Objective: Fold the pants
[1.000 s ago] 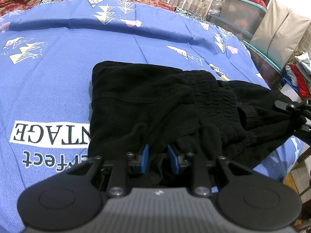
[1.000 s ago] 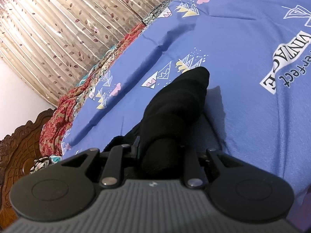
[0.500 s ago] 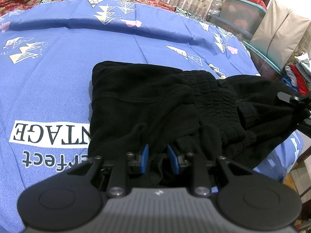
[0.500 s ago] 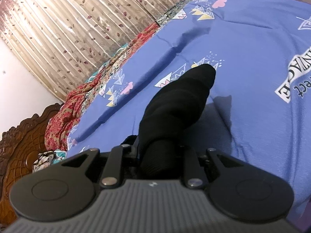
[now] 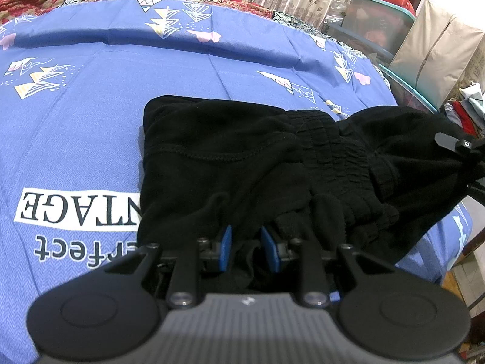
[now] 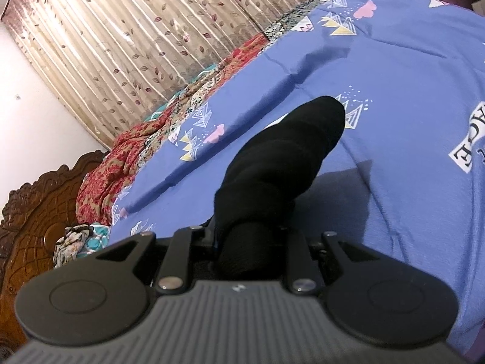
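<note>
**Slippage risk during the lift**

Bedsheet (image 5: 121,115) carries the black pants (image 5: 230,163), bunched near its front edge. The left gripper (image 5: 246,250) pinches a fold at the near hem, jaws narrow. The right gripper (image 6: 251,242) clamps a thick roll of the waistband end, raised off the sheet. Uneven pulling may drag the stack askew; bulky fleece may slide free of either pinch.
</note>
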`<control>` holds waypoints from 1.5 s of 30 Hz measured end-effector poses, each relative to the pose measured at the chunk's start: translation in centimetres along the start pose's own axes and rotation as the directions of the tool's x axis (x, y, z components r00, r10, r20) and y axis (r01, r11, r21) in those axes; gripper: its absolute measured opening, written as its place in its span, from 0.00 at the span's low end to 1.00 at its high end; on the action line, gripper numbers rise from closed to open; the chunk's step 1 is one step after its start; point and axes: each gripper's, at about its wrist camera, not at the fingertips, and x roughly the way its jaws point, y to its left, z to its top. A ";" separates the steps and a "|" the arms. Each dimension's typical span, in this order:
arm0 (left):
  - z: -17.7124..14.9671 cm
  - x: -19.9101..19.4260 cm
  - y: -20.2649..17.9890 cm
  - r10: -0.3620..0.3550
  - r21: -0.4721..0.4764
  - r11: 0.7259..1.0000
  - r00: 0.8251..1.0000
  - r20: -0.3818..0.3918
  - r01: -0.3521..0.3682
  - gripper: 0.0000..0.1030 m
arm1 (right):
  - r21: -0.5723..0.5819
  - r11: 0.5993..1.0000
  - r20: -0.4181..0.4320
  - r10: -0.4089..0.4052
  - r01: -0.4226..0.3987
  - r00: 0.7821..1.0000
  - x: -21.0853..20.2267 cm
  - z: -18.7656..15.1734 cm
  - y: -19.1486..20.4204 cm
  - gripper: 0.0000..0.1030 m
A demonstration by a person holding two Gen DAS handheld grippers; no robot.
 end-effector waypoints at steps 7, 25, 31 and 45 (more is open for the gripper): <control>0.0 -0.1 -0.1 -0.003 0.007 1.000 1.000 0.001 0.003 0.24 | -0.008 1.000 -0.008 0.012 -0.012 1.000 0.2 0.0 0.5 0.23; 4.9 -8.0 6.3 -0.087 -0.265 0.954 0.976 0.198 0.139 0.66 | -0.519 0.828 -0.219 0.108 -0.210 0.970 5.6 -4.4 13.0 0.21; 3.9 -6.5 8.9 -0.049 -0.386 0.917 0.988 0.146 0.102 0.67 | -0.600 0.770 -0.401 -0.056 -0.216 0.914 13.0 -9.7 13.7 0.16; 8.3 -0.7 5.7 -0.286 -0.305 0.908 0.957 0.053 0.288 0.24 | -0.583 0.755 -0.374 0.077 -0.299 0.924 9.6 -9.3 16.1 0.16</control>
